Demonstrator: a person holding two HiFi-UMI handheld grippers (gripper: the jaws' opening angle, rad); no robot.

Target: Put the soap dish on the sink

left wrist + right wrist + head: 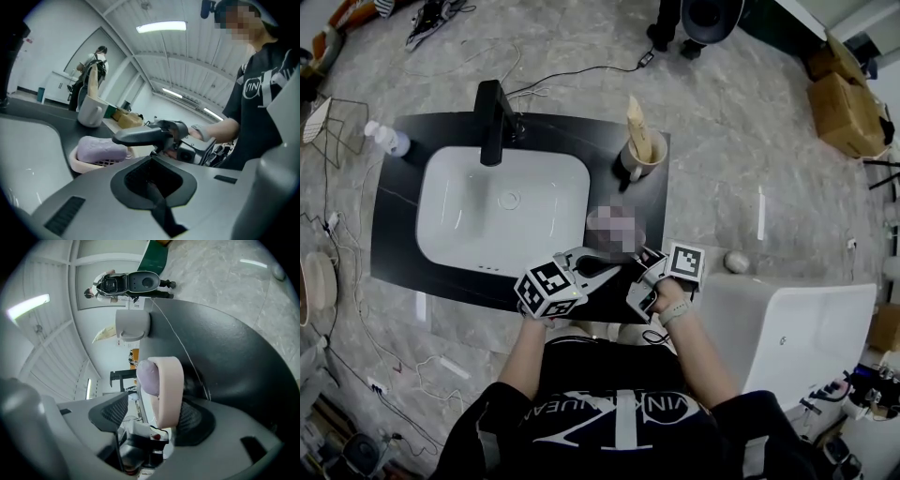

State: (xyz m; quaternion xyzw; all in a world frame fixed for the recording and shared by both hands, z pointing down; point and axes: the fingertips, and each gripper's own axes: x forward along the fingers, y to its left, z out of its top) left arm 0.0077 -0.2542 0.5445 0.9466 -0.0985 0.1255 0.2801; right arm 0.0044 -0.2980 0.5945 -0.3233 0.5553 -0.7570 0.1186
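The pale pink oval plastic soap dish (171, 390) lies on the black sink countertop (234, 362), its near end between the parted jaws of the right gripper (154, 411). The left gripper (152, 180) is closed and empty. The dish is probably light, rigid and slick; its rim looks like the best hold, kept level because the lilac soap bar (146, 378) sits loose.

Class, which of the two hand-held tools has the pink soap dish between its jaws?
The right tool: the pink soap dish with lilac soap stands between its jaws. The left tool has nothing between its own.
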